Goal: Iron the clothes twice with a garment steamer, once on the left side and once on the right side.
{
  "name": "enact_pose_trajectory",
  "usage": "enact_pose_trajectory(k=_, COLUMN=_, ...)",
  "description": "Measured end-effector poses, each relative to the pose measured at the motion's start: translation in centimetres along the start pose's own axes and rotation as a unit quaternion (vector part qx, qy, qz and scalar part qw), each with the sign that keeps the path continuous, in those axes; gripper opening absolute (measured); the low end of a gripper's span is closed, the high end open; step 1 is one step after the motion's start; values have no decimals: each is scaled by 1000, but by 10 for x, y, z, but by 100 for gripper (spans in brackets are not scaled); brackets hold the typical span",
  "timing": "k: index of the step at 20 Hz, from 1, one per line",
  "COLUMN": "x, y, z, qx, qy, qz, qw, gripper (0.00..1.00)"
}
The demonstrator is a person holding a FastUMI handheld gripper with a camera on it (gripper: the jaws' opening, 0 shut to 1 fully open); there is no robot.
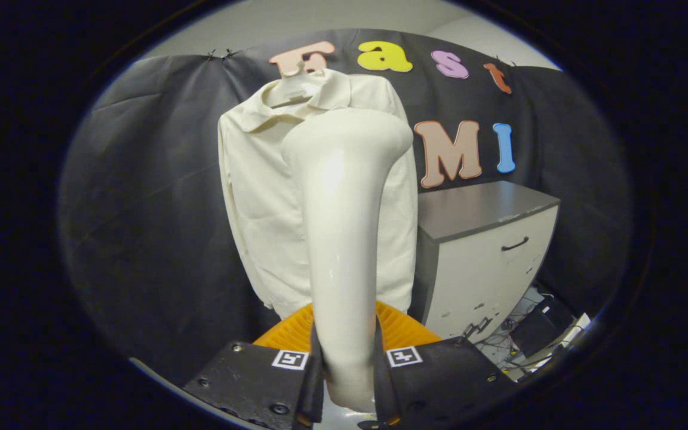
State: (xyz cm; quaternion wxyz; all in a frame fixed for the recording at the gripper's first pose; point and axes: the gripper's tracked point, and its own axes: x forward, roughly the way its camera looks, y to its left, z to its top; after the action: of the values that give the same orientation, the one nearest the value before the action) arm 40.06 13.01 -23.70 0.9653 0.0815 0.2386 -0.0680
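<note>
A cream-white garment steamer stands upright between my fingers, its handle gripped on both sides and its head rising in front of the shirt. My gripper is shut on the steamer's handle. Beyond it a cream collared shirt hangs on a white hanger against the black cloth wall, facing me. The steamer's head sits over the shirt's right half, near chest height; I cannot tell whether it touches the fabric. The steamer hides the shirt's middle.
A grey-topped white cabinet with a dark drawer handle stands right of the shirt. Cables and a dark box lie on the floor beside it. An orange ribbed part shows just behind my fingers.
</note>
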Motion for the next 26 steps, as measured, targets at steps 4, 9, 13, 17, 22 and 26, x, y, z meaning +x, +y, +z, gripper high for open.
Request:
enact_pose_trajectory(k=4, x=11, y=1, z=22, qx=0, qy=-25, qz=10, qw=1000, gripper=33)
enact_pose_trajectory(k=9, x=29, y=4, z=36, qx=-2, qy=-35, qz=30, qw=999, gripper=33)
enact_pose_trajectory(k=13, x=47, y=6, z=44, qx=-5, qy=-33, qz=47, qw=998, gripper=33)
enact_pose_trajectory(k=17, x=93, y=-2, z=51, qx=-8, qy=-27, qz=61, qw=998, gripper=33)
enact_pose_trajectory(k=22, x=128, y=-7, z=42, qx=-11, qy=-17, qz=80, qw=997, gripper=34)
enact_pose_trajectory(k=26, x=152, y=-10, z=23, qx=1, qy=0, qz=96, qw=995, gripper=34)
